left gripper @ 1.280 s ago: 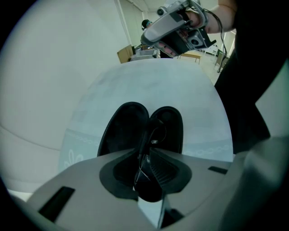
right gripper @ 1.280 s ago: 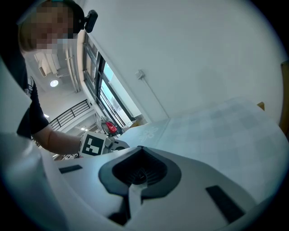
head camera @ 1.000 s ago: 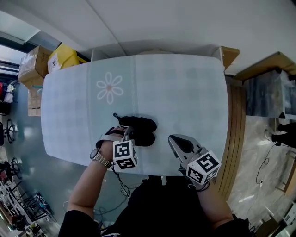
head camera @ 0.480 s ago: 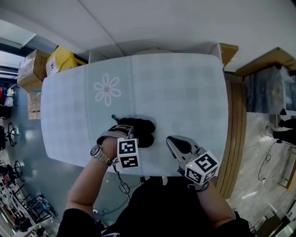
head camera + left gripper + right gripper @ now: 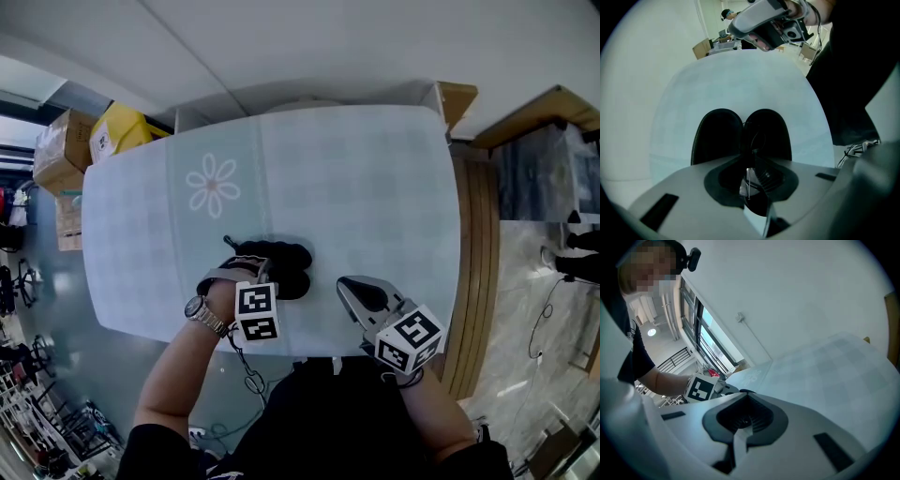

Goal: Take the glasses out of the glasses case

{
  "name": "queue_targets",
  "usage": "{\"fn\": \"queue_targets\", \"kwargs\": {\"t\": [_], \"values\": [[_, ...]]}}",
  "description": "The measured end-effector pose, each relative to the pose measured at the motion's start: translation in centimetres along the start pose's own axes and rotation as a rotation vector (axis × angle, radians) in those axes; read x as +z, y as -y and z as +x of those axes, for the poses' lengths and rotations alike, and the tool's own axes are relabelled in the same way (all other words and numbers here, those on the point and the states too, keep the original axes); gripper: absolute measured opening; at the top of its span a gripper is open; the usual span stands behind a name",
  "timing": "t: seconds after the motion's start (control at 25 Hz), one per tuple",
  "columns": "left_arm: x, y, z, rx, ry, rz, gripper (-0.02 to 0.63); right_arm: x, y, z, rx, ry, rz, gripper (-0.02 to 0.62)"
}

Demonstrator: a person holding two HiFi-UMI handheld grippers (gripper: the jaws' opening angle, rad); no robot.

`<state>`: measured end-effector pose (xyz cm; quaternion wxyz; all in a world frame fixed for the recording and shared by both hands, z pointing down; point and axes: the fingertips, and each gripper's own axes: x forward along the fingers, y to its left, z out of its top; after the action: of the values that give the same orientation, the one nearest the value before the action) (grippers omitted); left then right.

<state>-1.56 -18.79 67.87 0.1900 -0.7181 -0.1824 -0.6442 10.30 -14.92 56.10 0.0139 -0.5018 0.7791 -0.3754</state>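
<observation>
Step in hand: the grab on the glasses, lift not yet done. Glasses case [image 5: 283, 263] lies open on the counter [image 5: 375, 187], close to the near edge and left of its middle. Both black halves are spread side by side.

My left hand-held gripper [image 5: 247, 266] is down at the case's near side. In the left gripper view its jaws are clenched, and a thin wire runs up from between them towards the seam of the two halves. I take that wire for part of the glasses [image 5: 747, 180], likely a temple or rim. Grip sits on very little metal.

Contents: only the glasses, as far as I can see. They show as thin dark wire against the black lining, mostly over the right half. I can't make out lenses or the full frame. They look to be inside the case, not clear of it.

My right hand-held gripper [image 5: 353, 286] hovers by the near edge, right of the case and apart from it. Its jaws are closed on nothing.

Next move, my call: raise the left slowly and straight up. The case may ride up with the frame, so the right may need to pin a case half. Slip risk is high on such thin wire.
</observation>
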Motion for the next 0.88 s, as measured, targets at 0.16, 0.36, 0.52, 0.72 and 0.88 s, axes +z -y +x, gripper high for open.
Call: {"fn": "queue_targets", "kwargs": {"t": [0.16,0.36,0.52,0.72,0.88], "values": [[0.1,-0.1,-0.1,0.044,0.026,-0.008,0.077,0.0,-0.3,-0.1,0.002,0.002,-0.006,0.023],[0.0,-0.2,-0.9,0.106,0.059,-0.032,0.072,-0.2,-1.2,-0.1,0.007,-0.001,-0.02,0.023],[-0.1,-0.3,-2.2,0.158,0.101,-0.071,0.07,-0.1,-2.1,-0.1,0.013,0.002,-0.037,0.023],[-1.0,-0.7,-4.2,0.227,0.16,-0.137,0.061,0.1,-3.6,0.4,0.018,0.003,-0.059,0.023],[-1.6,-1.1,-5.8,0.297,0.205,-0.192,0.057,0.4,-4.6,0.4,0.021,0.009,-0.082,0.023]]}}
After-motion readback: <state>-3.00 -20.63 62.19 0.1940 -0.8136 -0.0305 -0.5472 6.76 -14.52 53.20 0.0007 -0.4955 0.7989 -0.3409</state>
